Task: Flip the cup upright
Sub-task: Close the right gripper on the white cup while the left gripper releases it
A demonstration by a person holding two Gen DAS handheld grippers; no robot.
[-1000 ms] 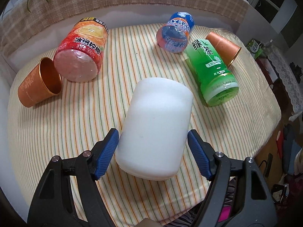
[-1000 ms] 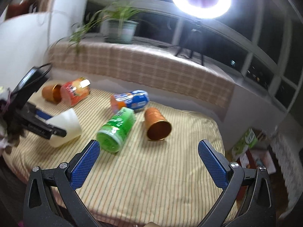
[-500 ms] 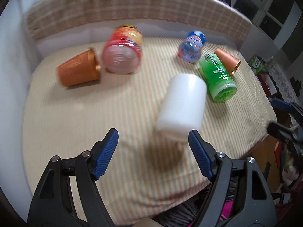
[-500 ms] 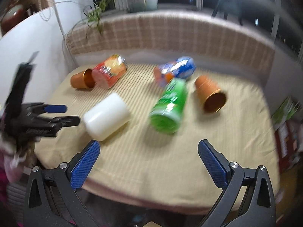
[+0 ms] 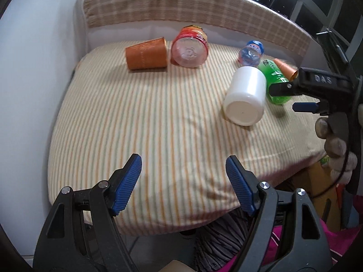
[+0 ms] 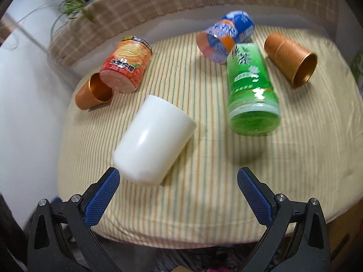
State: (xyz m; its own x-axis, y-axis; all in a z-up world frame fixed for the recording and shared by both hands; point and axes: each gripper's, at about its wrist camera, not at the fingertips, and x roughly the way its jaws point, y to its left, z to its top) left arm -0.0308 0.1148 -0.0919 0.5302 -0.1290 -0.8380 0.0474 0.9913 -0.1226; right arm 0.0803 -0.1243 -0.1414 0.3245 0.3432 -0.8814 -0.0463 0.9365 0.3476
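A white cup (image 5: pixel 246 96) lies on its side on the striped cloth, its closed base toward me; in the right wrist view the white cup (image 6: pixel 154 139) lies just ahead of my left finger. An orange cup (image 5: pixel 147 53) lies on its side at the far left, and another orange cup (image 6: pixel 292 59) lies at the far right. My left gripper (image 5: pixel 183 181) is open and empty over the near edge, well back from the white cup. My right gripper (image 6: pixel 179 192) is open and empty; it also shows side-on in the left wrist view (image 5: pixel 292 97) beside the white cup.
A red-orange bottle (image 6: pixel 126 69), a blue bottle (image 6: pixel 224 38) and a green bottle (image 6: pixel 249 88) lie on the striped table (image 5: pixel 136 124). A plaid-covered ledge (image 5: pixel 192 9) runs behind it, a white wall stands to the left, and clutter sits below the right edge.
My left gripper has pulled back and left from around the white cup, which stays lying down. My right gripper has moved in close to the white cup.
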